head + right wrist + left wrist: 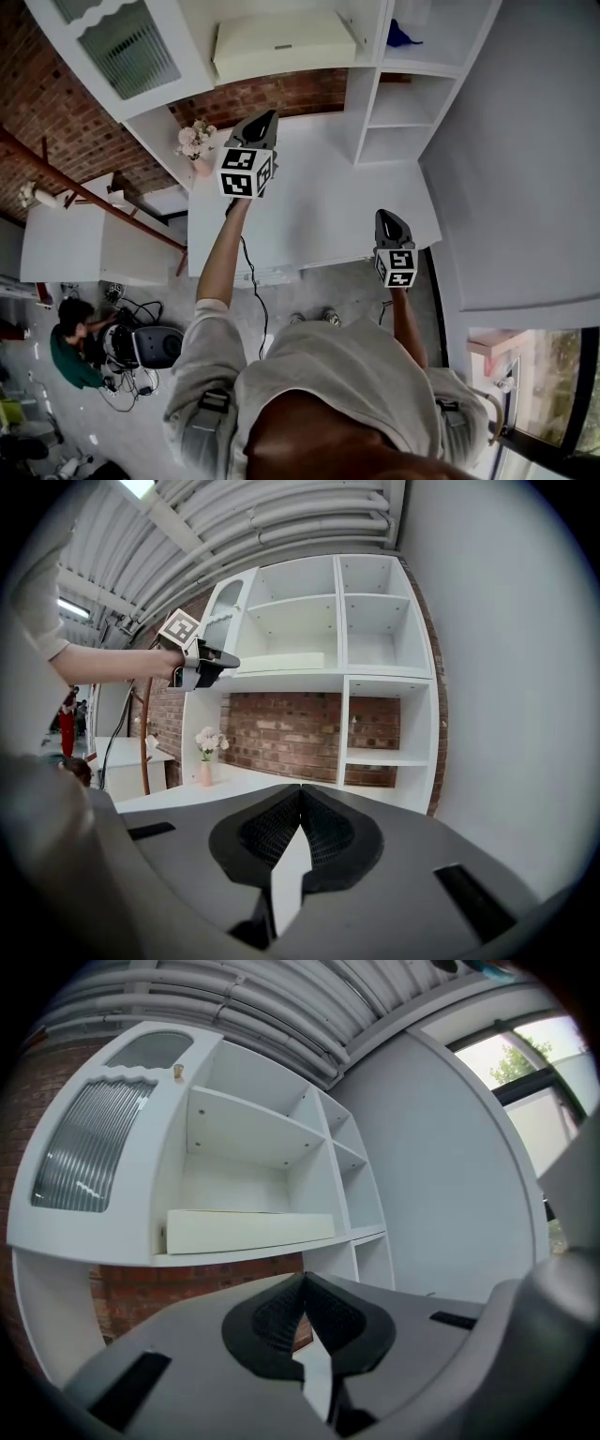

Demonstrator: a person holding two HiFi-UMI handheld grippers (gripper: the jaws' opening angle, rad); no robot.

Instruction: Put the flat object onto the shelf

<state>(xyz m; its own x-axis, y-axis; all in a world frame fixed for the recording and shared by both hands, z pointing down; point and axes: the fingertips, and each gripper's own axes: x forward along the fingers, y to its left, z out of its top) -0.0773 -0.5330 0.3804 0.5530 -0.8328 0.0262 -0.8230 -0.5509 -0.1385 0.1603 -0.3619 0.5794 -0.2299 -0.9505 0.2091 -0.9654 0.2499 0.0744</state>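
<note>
Cropped white shelf (364, 103) bears flat box (281, 42); left tool (302, 1283), right tool (300, 794) closed, empty.

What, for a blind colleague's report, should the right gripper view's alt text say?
The shut, empty right gripper faces a white shelf unit against a brick wall. At upper left, the left gripper is held up near a cream flat object lying on a shelf.

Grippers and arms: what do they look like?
Both the left gripper and right gripper are grey wedge-shaped shells with black ribbed pads. Each carries a white cube of black square markers. A black cable hangs by the left arm. The person wears a pale short-sleeved shirt.
</note>
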